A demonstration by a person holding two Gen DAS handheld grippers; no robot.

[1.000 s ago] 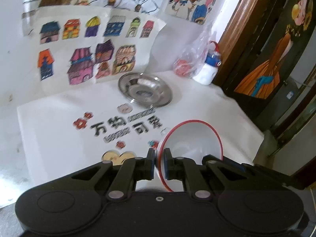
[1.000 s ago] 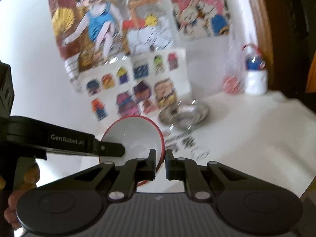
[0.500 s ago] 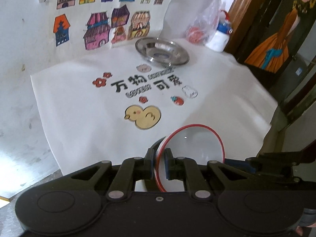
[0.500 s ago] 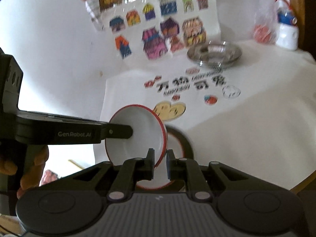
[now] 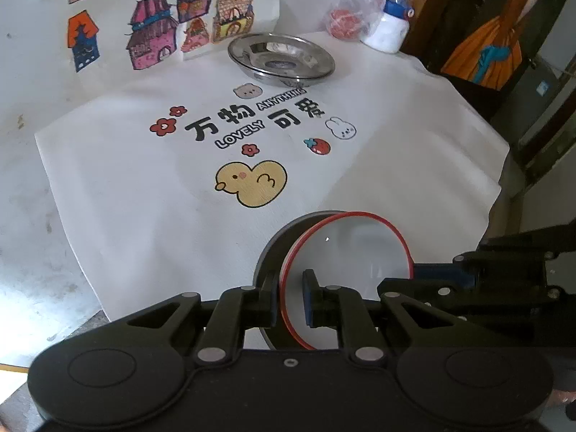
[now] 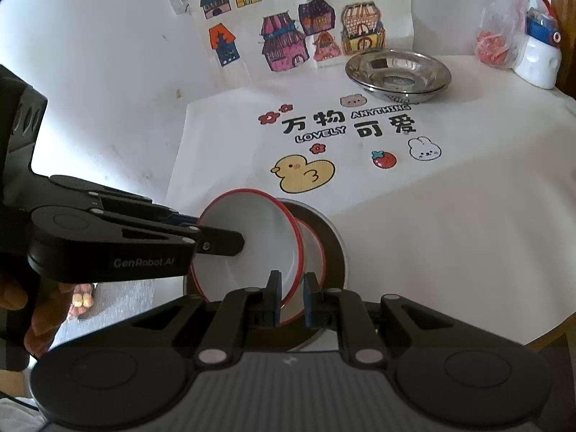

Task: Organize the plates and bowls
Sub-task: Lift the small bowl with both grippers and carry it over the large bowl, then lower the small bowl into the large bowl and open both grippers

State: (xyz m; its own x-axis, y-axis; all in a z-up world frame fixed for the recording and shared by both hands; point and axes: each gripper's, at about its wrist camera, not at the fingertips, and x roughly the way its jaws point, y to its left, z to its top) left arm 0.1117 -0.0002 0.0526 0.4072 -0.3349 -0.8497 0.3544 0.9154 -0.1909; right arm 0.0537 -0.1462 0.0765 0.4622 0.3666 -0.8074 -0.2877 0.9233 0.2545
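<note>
Now lower centre: red-rimmed white bowl (image 6: 248, 244) tilted above grey plate (image 6: 333, 248); left gripper (image 5: 291, 297) and right gripper (image 6: 291, 297) both pinching its rim.

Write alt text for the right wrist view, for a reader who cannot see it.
Two black tongs, the right tongs from below and the left tongs from the left, hold a white red-rimmed bowl tilted over a dark plate near the front of a white printed cloth. Farther back sits a steel dish, with house drawings on the wall behind it.
</note>
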